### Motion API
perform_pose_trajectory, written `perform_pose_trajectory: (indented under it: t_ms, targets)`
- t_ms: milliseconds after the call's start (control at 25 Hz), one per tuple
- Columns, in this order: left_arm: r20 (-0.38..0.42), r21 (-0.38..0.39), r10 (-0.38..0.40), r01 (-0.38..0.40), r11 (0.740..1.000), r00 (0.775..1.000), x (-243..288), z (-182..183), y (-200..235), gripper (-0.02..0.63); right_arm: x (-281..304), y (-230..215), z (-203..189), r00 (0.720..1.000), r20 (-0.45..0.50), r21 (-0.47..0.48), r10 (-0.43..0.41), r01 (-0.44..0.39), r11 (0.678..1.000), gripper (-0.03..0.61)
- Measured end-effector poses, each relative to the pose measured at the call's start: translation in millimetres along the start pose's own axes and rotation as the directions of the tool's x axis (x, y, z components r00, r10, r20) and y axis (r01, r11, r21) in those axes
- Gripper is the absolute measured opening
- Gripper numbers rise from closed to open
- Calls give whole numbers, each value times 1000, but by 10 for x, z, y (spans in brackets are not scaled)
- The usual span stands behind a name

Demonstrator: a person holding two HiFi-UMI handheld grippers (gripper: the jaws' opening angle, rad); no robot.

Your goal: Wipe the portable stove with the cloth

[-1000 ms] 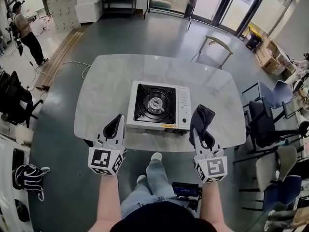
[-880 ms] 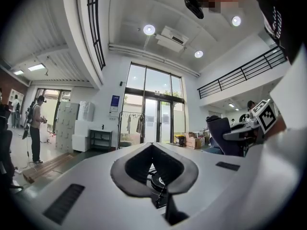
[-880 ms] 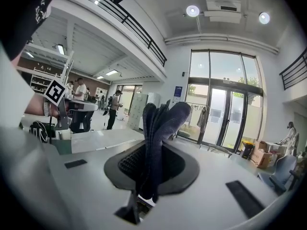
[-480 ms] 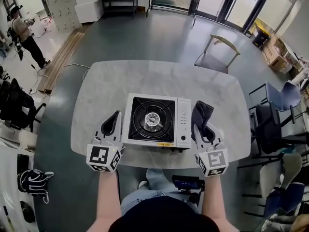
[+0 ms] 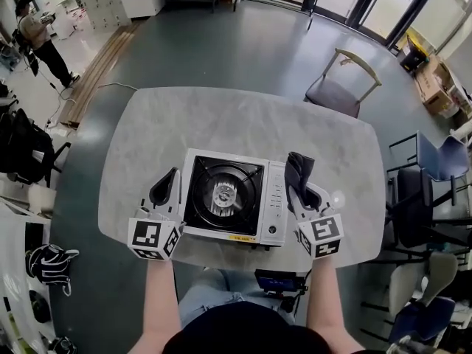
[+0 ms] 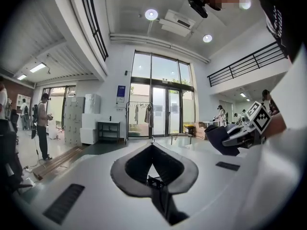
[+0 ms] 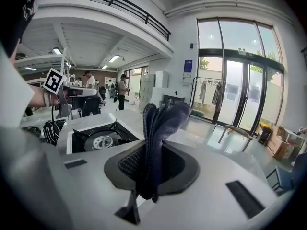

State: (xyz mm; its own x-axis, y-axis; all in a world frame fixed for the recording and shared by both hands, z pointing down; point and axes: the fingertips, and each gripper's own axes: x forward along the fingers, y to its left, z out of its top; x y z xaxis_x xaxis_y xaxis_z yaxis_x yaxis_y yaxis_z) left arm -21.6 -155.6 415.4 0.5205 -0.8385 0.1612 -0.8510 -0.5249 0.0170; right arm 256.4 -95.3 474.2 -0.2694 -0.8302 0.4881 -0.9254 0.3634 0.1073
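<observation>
The white portable stove [image 5: 228,198] with a black burner top sits on the grey table [image 5: 221,124], near its front edge. My left gripper [image 5: 165,190] is just left of the stove, shut, with nothing between its jaws. My right gripper [image 5: 302,190] hangs at the stove's right end, next to the control strip, shut on a dark blue cloth [image 5: 296,169] that sticks up from the jaws. In the right gripper view the cloth [image 7: 160,123] fills the jaws, with the stove [image 7: 98,139] to the left. The left gripper view shows its own jaw tips [image 6: 151,146] closed and the cloth [image 6: 221,139] at right.
A wooden-backed chair [image 5: 341,87] stands behind the table, and more chairs [image 5: 431,161] crowd the right side. Dark gloves [image 5: 48,260] lie on the floor at left. A person [image 5: 35,29] stands far off at top left.
Both grippers moved forward from the table's front edge and now flank the stove. The cloth stayed in the right gripper. The table sits lower in the head view.
</observation>
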Motion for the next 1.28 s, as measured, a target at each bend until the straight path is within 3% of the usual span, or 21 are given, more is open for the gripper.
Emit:
perform_pose_trajectory:
  t_ms: [280,600,800,960,1120,1280]
  targets:
    - [-93,10,-2,3,1000,996,206,-290,145,8,392,-15,-262,988,-147,17,56,-54,998,66]
    - [-218,-55,-31,20,998,976,471,-625,344,8,678,-15,-392,962,-263,39,73,-65,997,66]
    - [-234,-80,-59,41,996,971,544,-618,381,8,837,-6,-492,930,-359,-21,84,-98,995,66]
    - [-233,-80,-71,54,995,970,566,-611,403,8,905,-31,-510,897,-402,68,182,-169,983,66]
    - [-222,-94,-86,67,993,971,583,-607,417,8,940,-19,-517,834,-471,108,287,-268,957,66]
    - [-210,-102,-100,80,992,973,577,-585,404,8,933,-19,-534,811,-502,96,301,-293,951,66]
